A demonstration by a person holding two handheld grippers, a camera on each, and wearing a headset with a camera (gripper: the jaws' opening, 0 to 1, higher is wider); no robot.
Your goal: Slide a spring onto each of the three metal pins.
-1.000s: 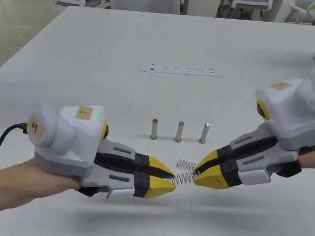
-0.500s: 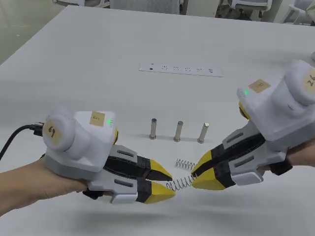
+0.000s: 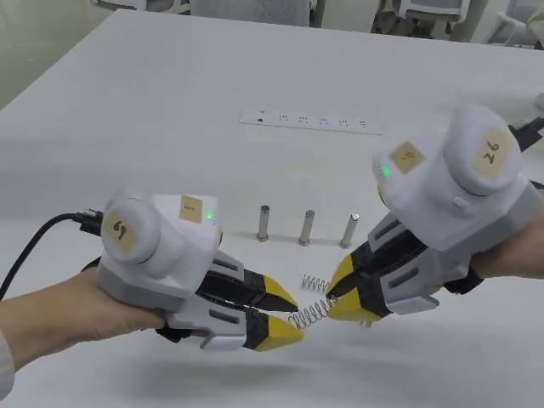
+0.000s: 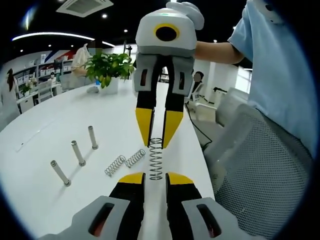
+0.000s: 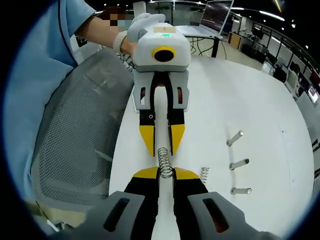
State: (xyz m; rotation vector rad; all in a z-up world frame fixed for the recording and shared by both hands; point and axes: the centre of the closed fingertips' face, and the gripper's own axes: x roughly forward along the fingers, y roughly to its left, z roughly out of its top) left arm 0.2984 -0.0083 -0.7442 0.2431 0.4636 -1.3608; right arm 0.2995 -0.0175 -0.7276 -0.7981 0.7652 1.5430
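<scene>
Left gripper [image 3: 291,319] at nine o'clock pinching one end of a spring [image 3: 308,314], right gripper [image 3: 333,303] at three o'clock pinching the other end, three upright bare pins [image 3: 308,228] on the table [image 3: 170,102] at twelve o'clock, loose spring [image 3: 313,283] lying between pins and grippers

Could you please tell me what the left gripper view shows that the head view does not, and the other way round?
Left gripper view: a potted plant and two loose springs side by side. Head view: the number stickers on the grippers' white bodies. Both: three pins and the held spring, gripped at its ends by the left gripper and right gripper.
</scene>
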